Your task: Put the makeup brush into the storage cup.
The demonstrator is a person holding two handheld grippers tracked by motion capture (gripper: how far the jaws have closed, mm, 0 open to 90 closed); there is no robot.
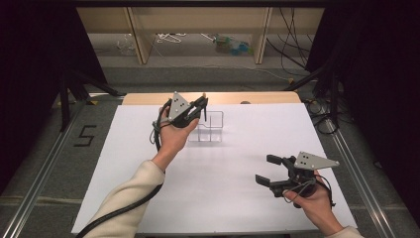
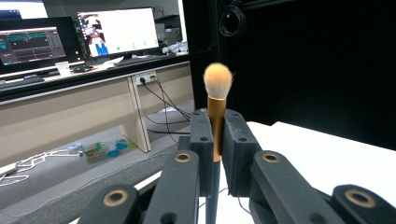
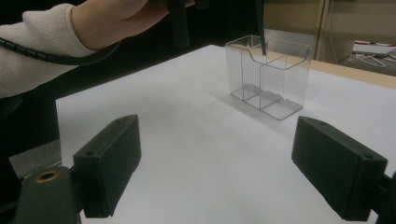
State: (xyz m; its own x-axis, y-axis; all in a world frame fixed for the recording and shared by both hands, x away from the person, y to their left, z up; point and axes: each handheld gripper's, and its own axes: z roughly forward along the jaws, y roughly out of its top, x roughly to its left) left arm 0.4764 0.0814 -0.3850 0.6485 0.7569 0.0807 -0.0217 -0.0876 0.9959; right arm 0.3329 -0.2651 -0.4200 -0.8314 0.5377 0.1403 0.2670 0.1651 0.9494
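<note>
The left gripper [image 2: 217, 154] clamps a makeup brush [image 2: 217, 100] upright over the clear acrylic organizer [image 1: 210, 127] at table twelve o'clock — the right gripper [image 3: 217, 172], at five o'clock, gapes empty.

Black curtains [image 1: 376, 74], grey floor [image 1: 44, 144], wooden desk [image 2: 70, 109], monitors [image 2: 119, 30]

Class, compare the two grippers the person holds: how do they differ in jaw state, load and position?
The left gripper is shut on a makeup brush; the right gripper is open and empty. The left is held above the clear organizer, the right nearer the table's front edge. Both have black jaws.
</note>
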